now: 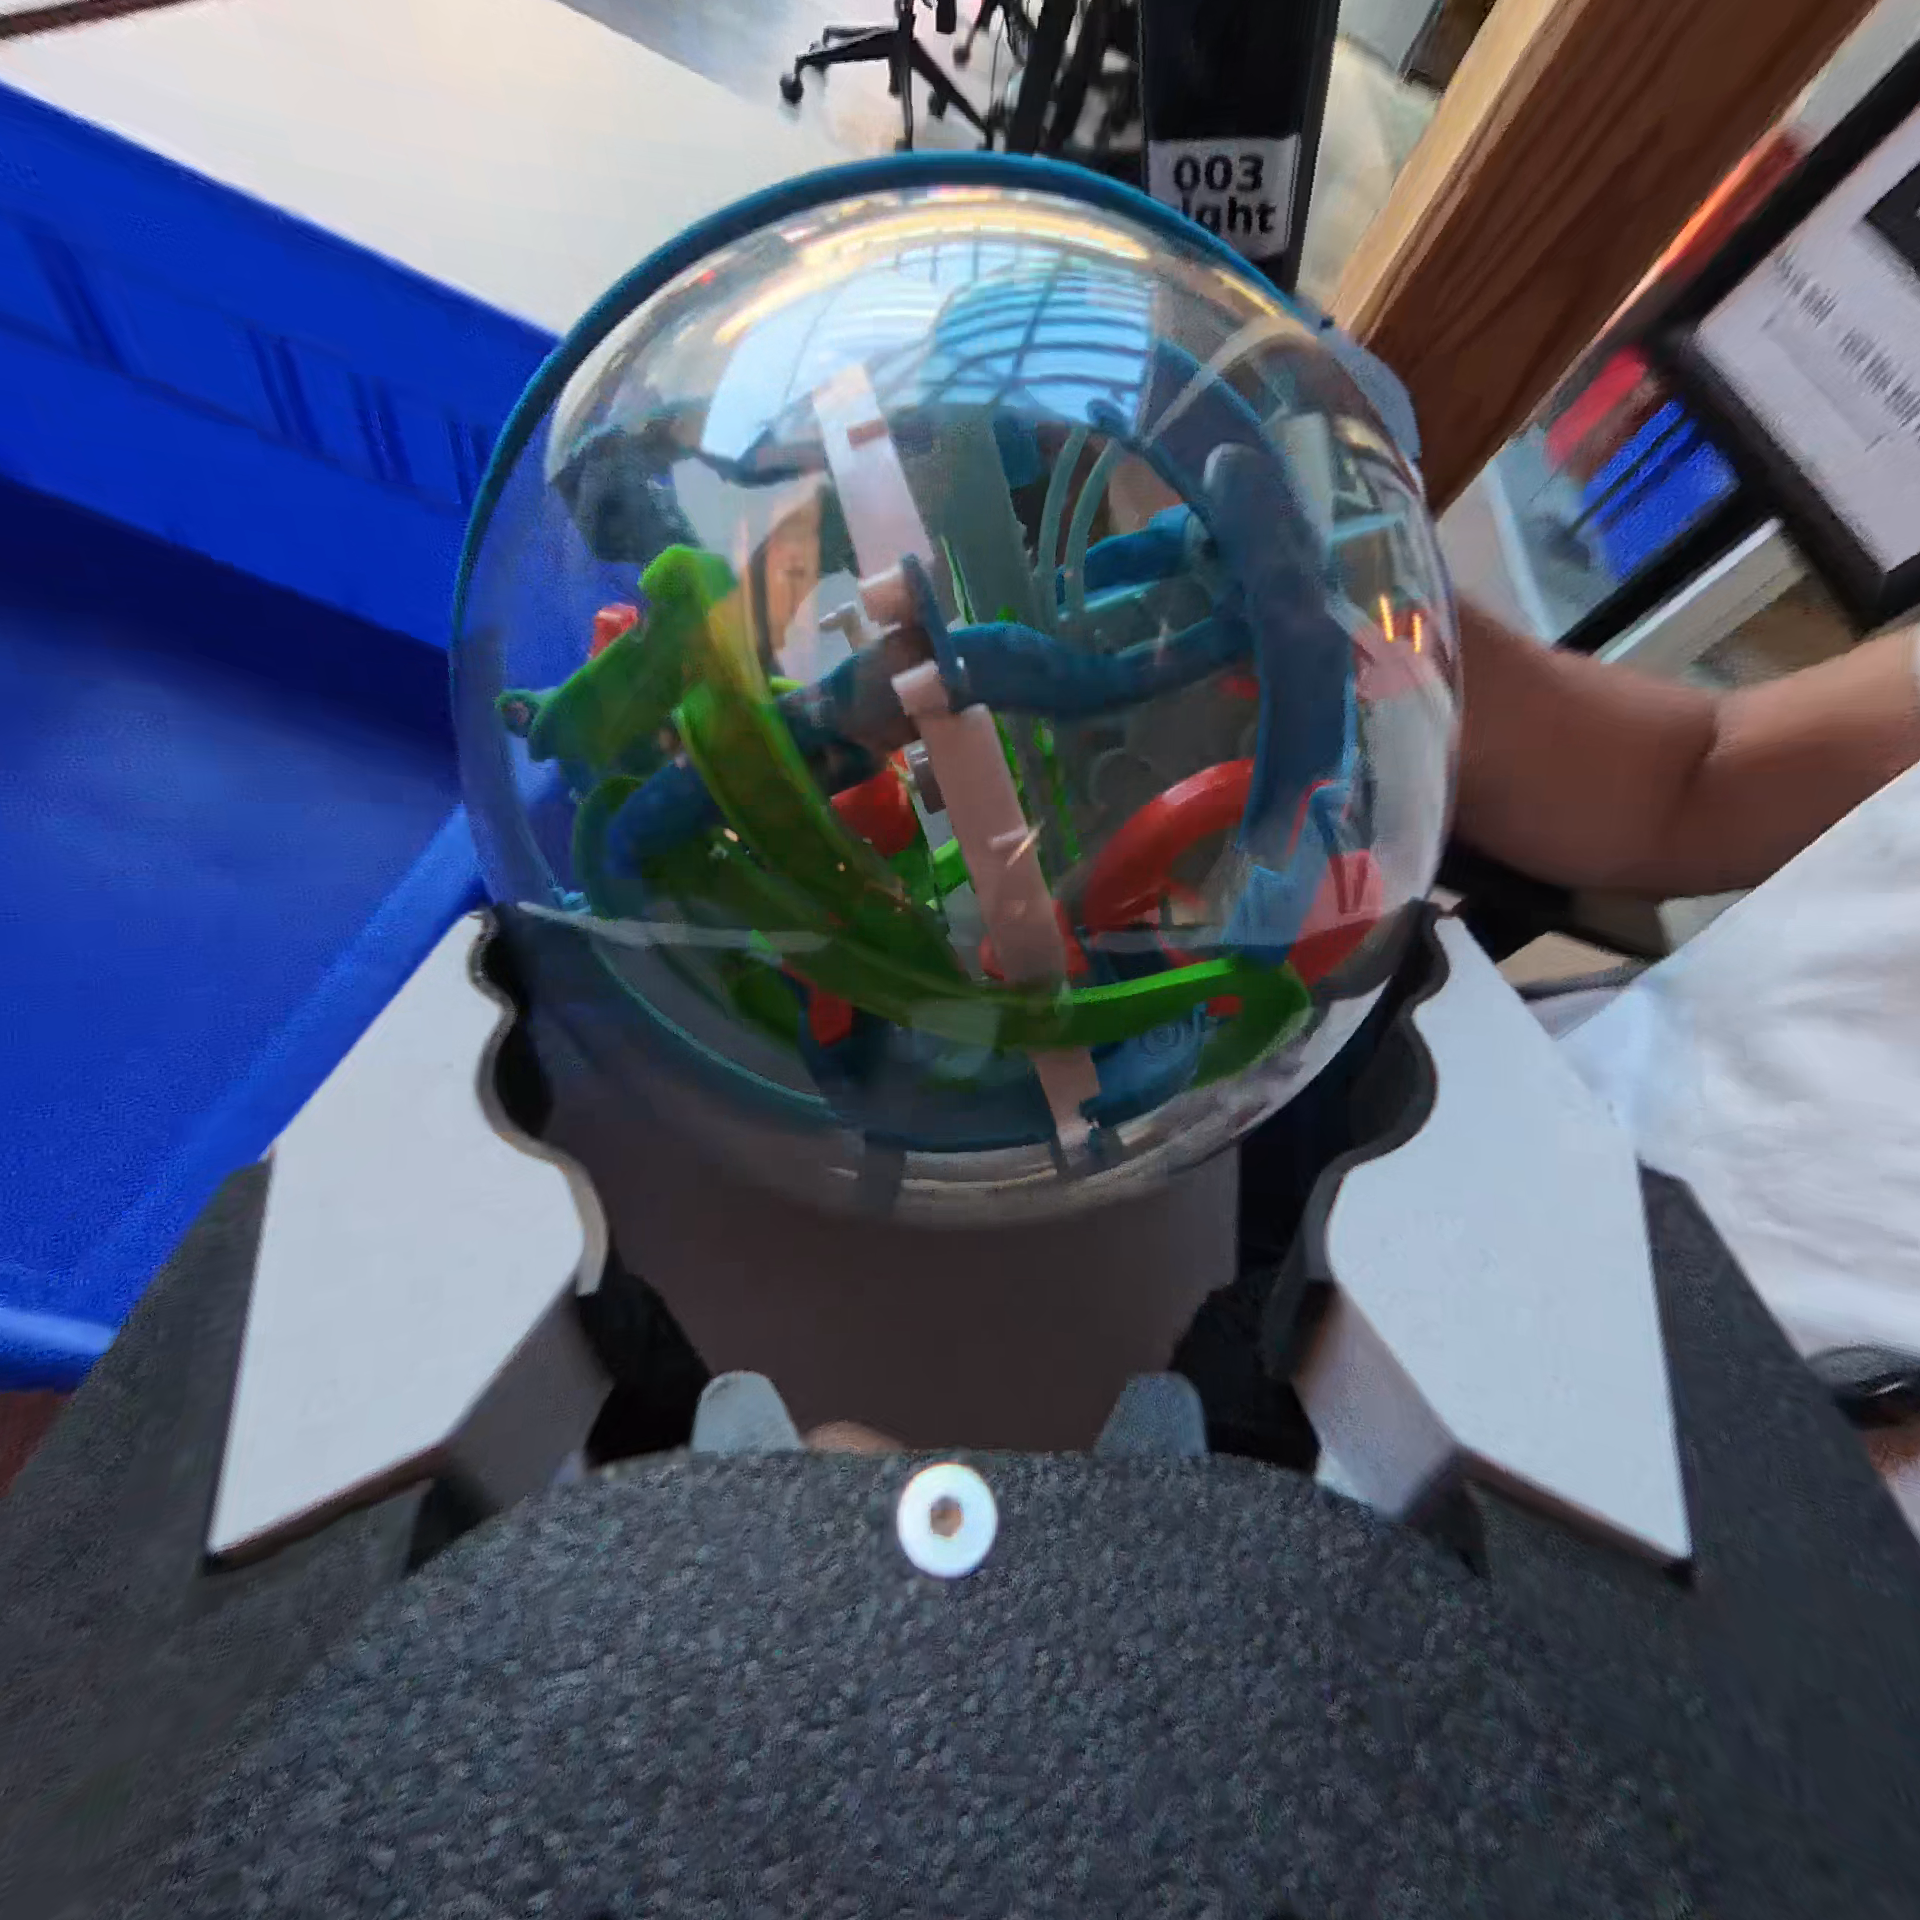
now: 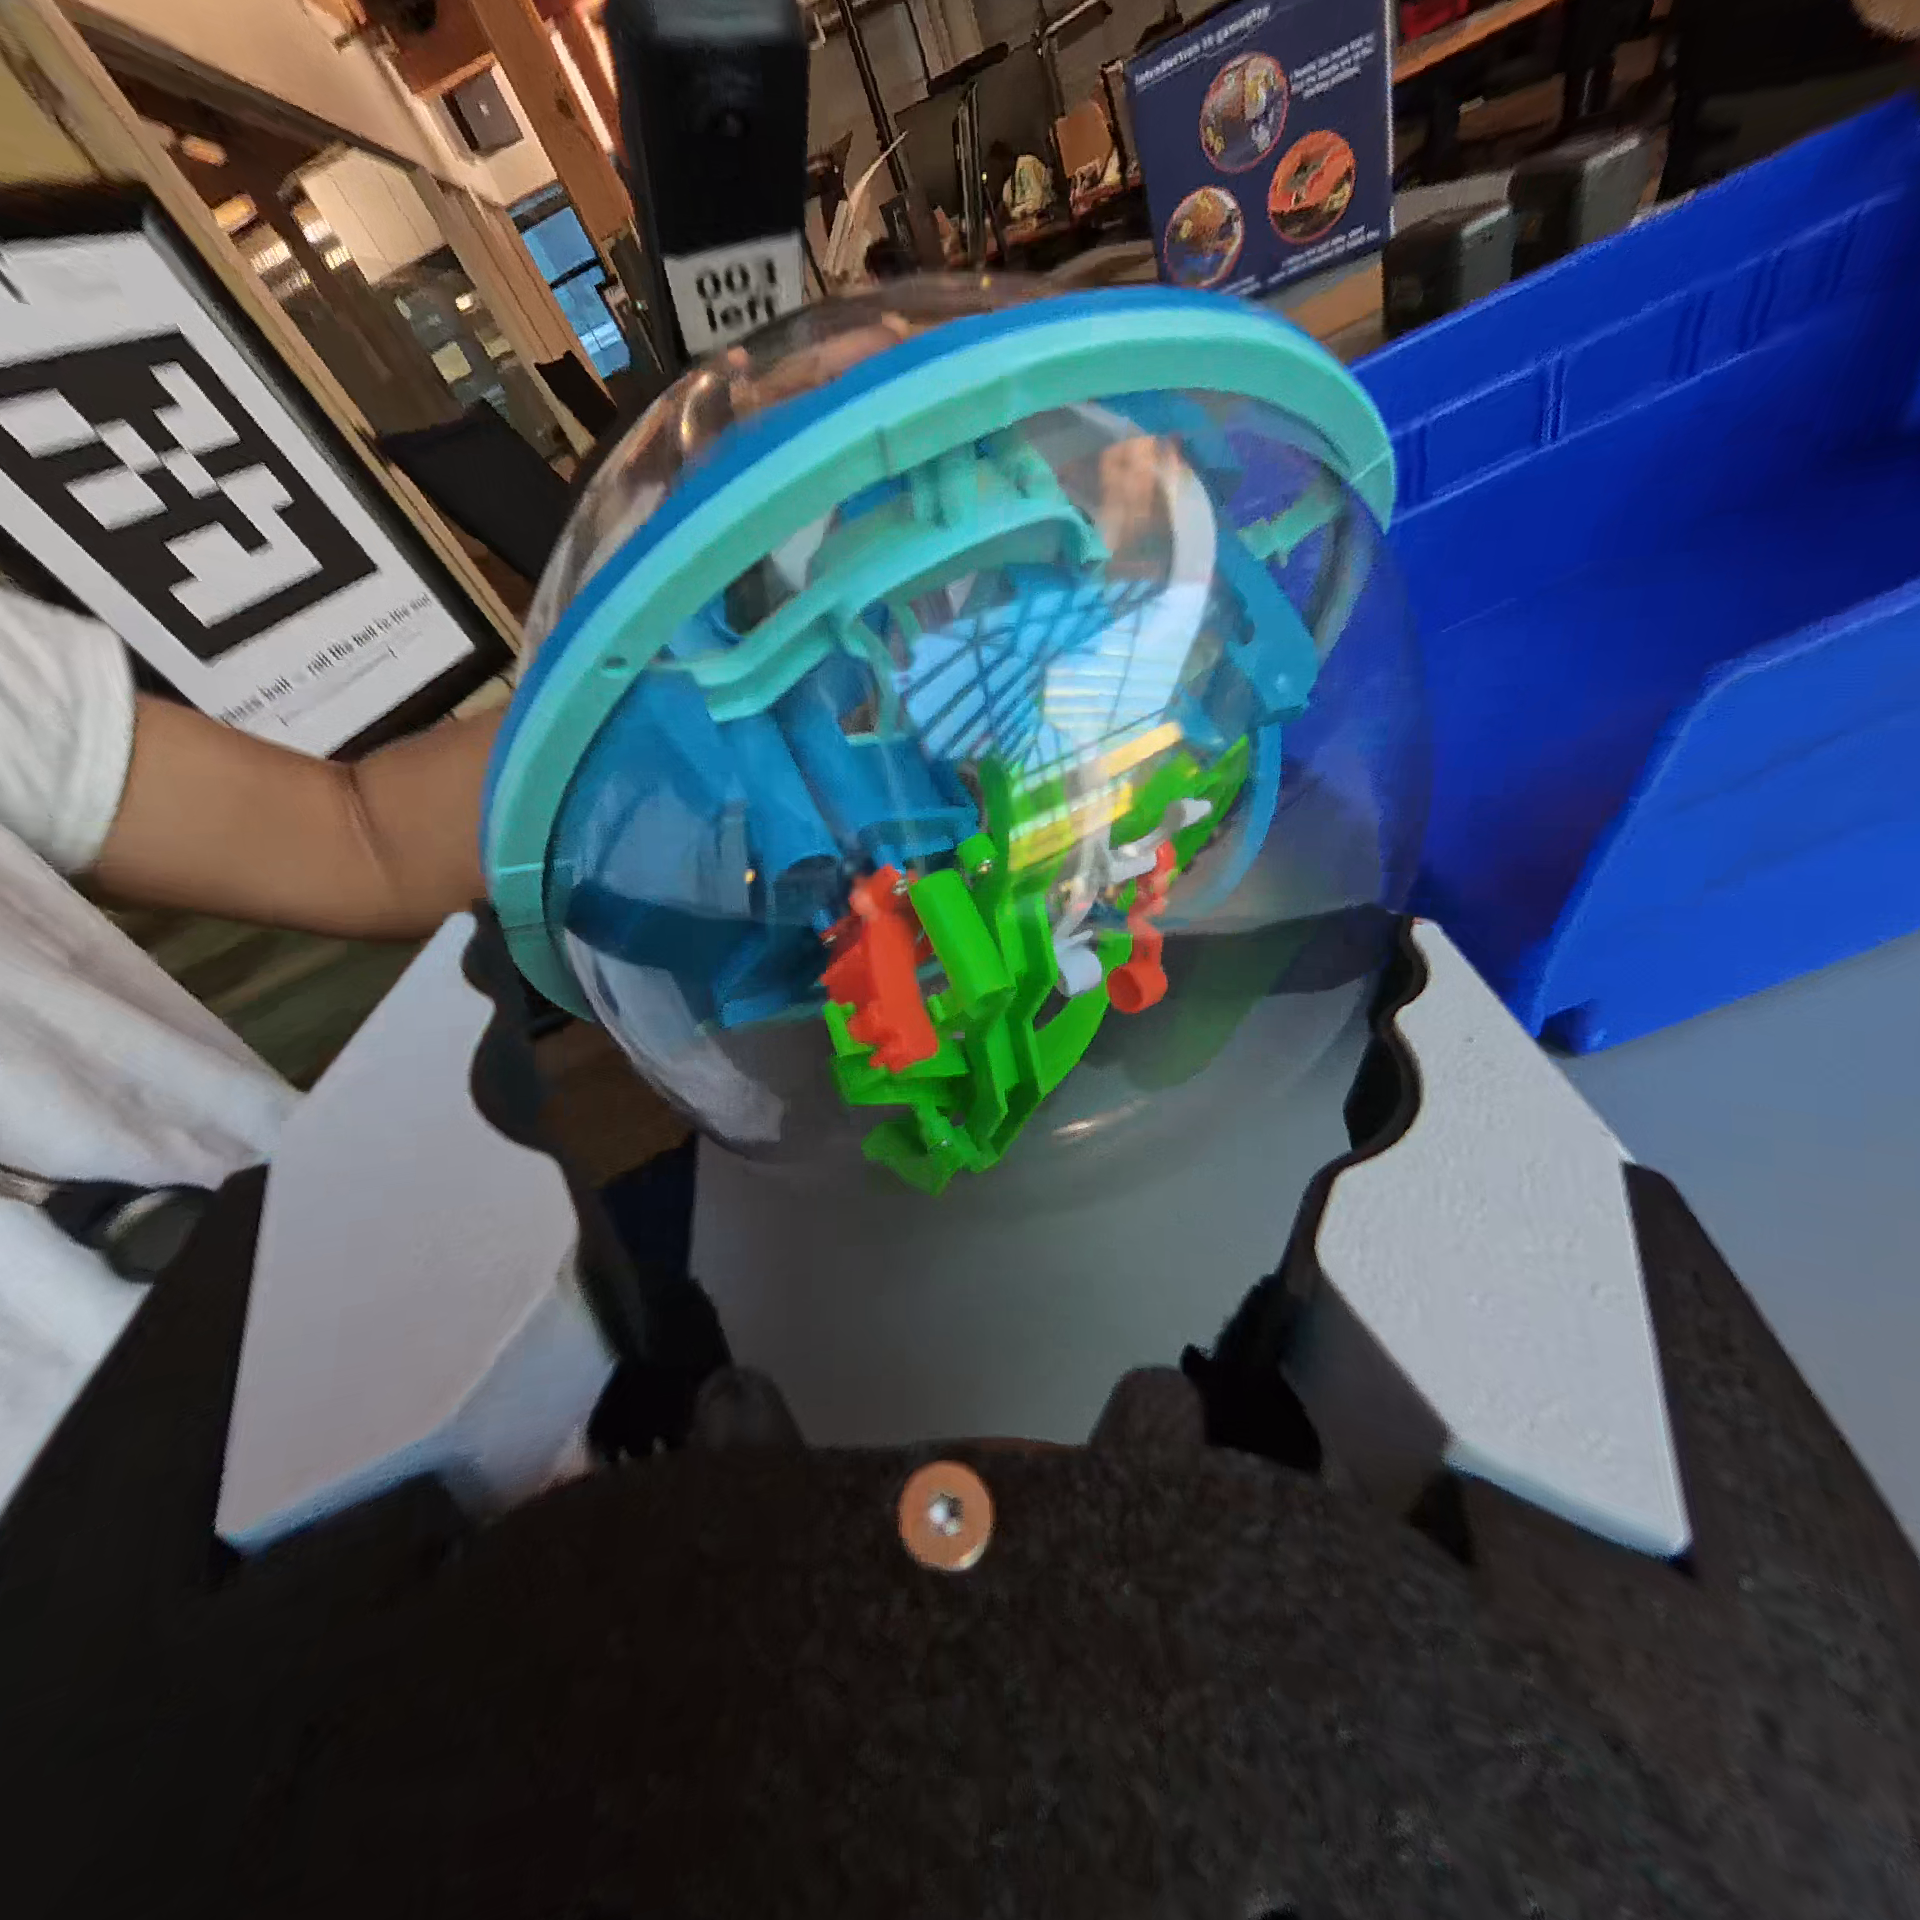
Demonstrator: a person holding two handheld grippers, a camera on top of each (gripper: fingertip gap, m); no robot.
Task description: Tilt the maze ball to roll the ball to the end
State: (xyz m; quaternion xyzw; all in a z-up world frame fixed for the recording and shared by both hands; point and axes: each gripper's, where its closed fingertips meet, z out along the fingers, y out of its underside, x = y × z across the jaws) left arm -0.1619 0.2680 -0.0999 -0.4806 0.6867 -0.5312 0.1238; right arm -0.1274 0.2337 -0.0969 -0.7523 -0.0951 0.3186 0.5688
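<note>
— Maze ball (image 1: 951, 665), that clear sphere, is up off the table, caught between the two claws, with the blue bin (image 1: 208, 675) just beside it on the far side.

— Are the claws actually gripping it?

— Looks so. The left gripper (image 1: 961, 925) has its jaws spread wide and both dark fingertips (image 1: 499, 966) sit against the sphere's lower sides; the right gripper (image 2: 940, 935) does the same from the opposite side. Both clamped on the one ball.

— Which step is this?

— The tilting itself, I'd say. I can't pick out the little ball on the green and red tracks; it's too blurred. The next move calls for a slow, joint turn of both wrists, keeping the squeeze even so the sphere doesn't slip.

— How does it point?

— A sphere has no long axis, but its teal seam ring (image 2: 935, 436) runs slanted, high on the right, low on the left, so it's tilted.
</note>
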